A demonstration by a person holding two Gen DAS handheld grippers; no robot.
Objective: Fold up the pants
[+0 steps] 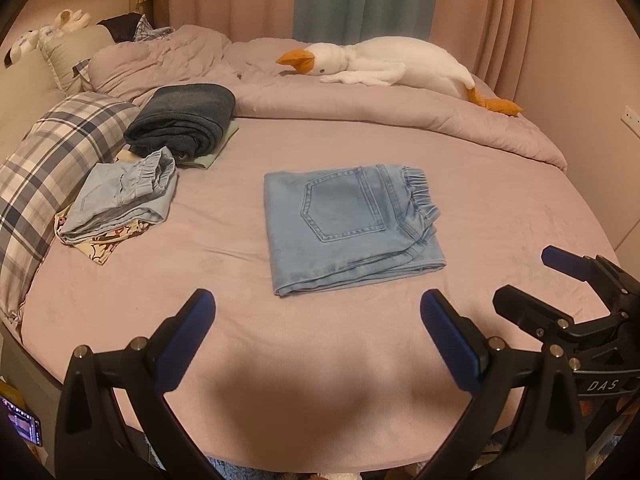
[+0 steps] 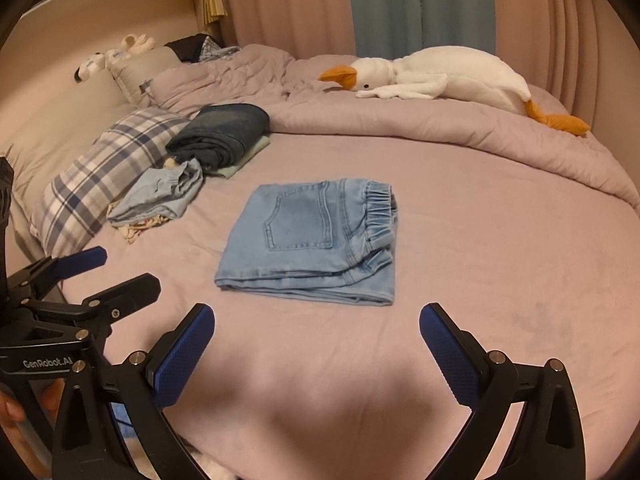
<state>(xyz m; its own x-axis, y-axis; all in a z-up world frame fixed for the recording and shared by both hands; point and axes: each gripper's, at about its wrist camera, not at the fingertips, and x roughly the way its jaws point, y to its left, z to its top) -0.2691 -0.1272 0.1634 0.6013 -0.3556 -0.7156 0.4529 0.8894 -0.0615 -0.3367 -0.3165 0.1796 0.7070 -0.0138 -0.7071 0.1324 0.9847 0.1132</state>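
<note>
Fingers of my left gripper (image 1: 318, 316) and right gripper (image 2: 316, 330) are spread, empty, because the pants (image 1: 352, 226) lie folded on the bed (image 1: 520, 208).

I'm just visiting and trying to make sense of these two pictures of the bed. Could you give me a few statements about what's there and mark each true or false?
1. The light blue denim pants lie folded into a flat rectangle on the pink bedsheet. True.
2. The left gripper has its jaws clamped on the pants. False: its jaws stand open, short of the pants.
3. The white plush goose with an orange beak lies on the rumpled pink duvet. True.
4. The right gripper holds a dark garment. False: it is open and holds nothing.
5. The folded dark blue jeans lie beside the plaid pillow. True.
</note>
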